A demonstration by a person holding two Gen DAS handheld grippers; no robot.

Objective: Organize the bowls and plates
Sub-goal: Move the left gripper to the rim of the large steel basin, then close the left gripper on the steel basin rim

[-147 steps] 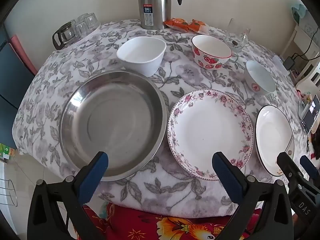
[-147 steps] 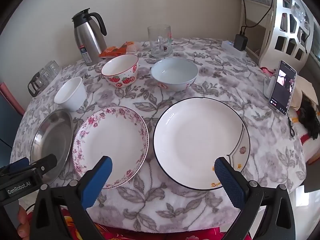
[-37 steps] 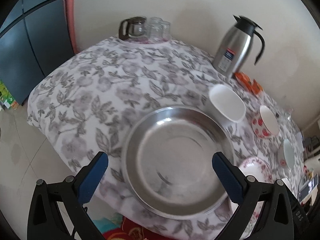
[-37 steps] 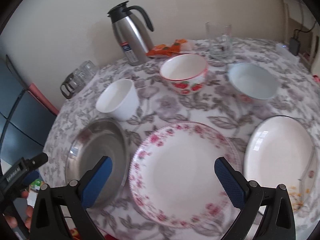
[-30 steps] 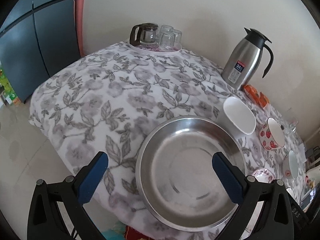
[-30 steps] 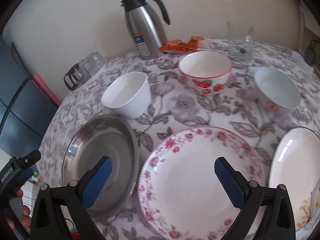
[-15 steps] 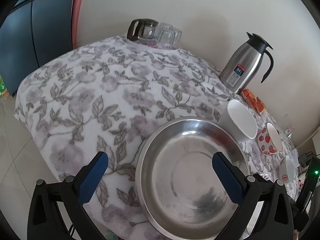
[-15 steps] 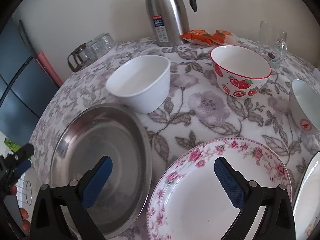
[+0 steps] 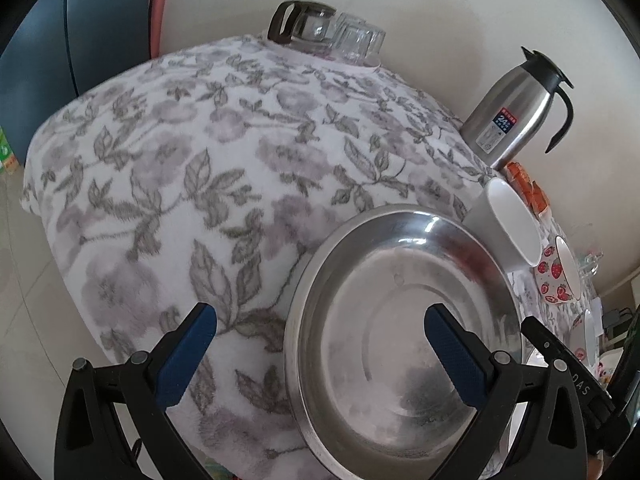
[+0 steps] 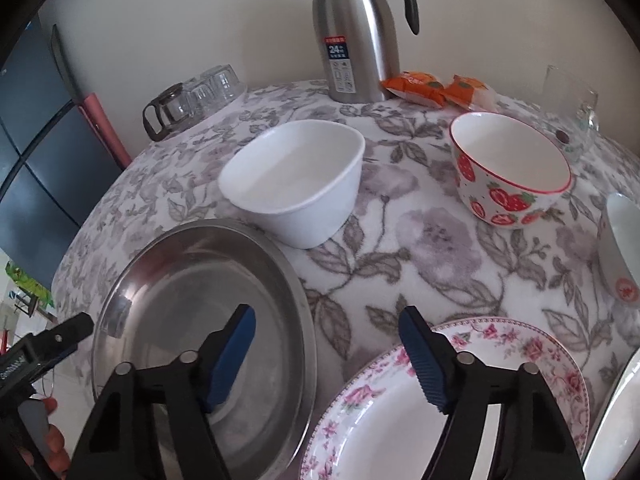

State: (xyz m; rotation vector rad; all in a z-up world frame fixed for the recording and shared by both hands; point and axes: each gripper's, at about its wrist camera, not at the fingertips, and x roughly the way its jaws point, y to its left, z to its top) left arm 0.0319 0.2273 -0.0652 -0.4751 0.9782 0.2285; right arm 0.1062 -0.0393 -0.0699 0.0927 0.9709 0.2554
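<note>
From the left wrist view, the left gripper (image 9: 320, 344) is spread wide and holds nothing; its near finger hangs over the floral cloth of the surface (image 9: 192, 152) and its far finger over the steel basin (image 9: 400, 336). Half a second ago the basin sat squarely between the two fingers; now it has slid to the right of the frame, so the gripper straddles the basin's left rim. The white bowl (image 9: 508, 224) is just beside the basin's far rim, the strawberry bowl (image 9: 560, 276) beyond it, and the steel thermos (image 9: 516, 112) stands near the wall (glassware (image 9: 332, 36) clusters at the far edge).

From the right wrist view, the right gripper (image 10: 326, 334) is empty, and its fingers are noticeably closer together than half a second ago, though a clear gap remains. One finger lies over the steel basin (image 10: 180, 280), the other at the rim of the pink-flowered plate (image 10: 520, 344), with the basin's right rim between them. The white bowl (image 10: 296, 184) and strawberry bowl (image 10: 512, 176) loom larger than before. The left gripper (image 10: 52, 340) shows at the lower left.
</note>
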